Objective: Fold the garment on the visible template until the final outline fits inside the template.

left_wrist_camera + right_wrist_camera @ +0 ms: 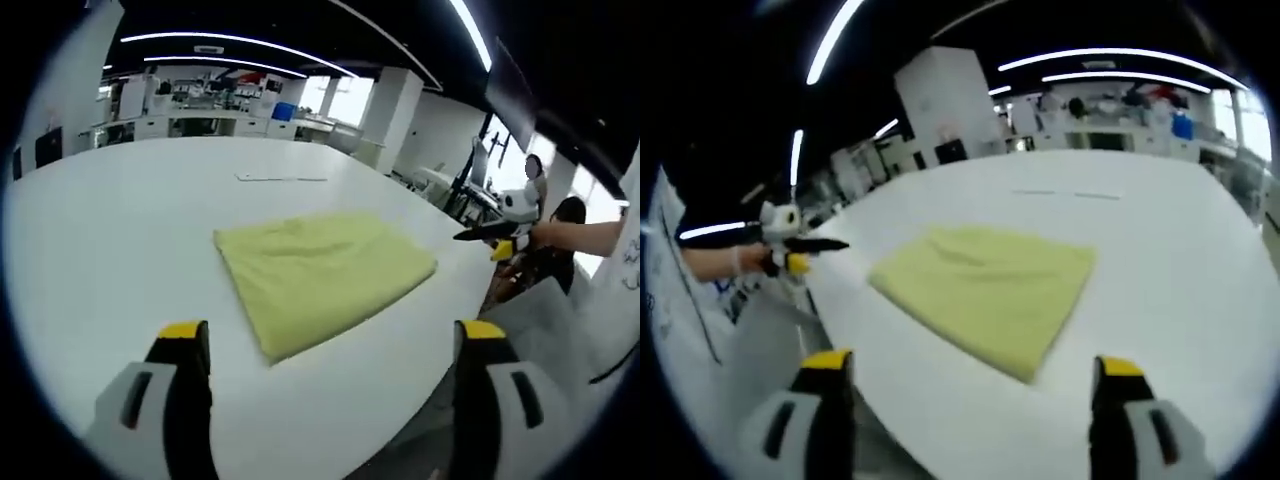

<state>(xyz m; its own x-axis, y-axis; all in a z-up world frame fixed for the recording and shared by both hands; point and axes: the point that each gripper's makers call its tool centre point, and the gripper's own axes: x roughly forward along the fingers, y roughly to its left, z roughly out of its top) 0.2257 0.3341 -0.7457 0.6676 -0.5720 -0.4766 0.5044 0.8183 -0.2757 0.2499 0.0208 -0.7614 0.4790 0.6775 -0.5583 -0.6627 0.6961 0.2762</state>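
A yellow-green garment (pixel 320 275) lies folded into a flat, roughly four-sided shape on the white table (pixel 120 220). It lies a little way in from the table's near edge. My left gripper (pixel 332 328) is open, short of the garment and holding nothing. In the right gripper view the same garment (pixel 990 285) lies ahead of my right gripper (pixel 972 362), which is also open and holding nothing. Each gripper appears in the other's view, off the table's edge: the right gripper (pixel 495 237) and the left gripper (pixel 805 247), each held by a hand. No template outline shows around the garment.
A thin pale strip (pixel 280 178) lies on the table beyond the garment, also seen as the strip (pixel 1060 193). The table's curved edge (pixel 455 300) runs close by the garment. Seated people (pixel 560 215), a white pillar (pixel 390 110) and office desks stand behind.
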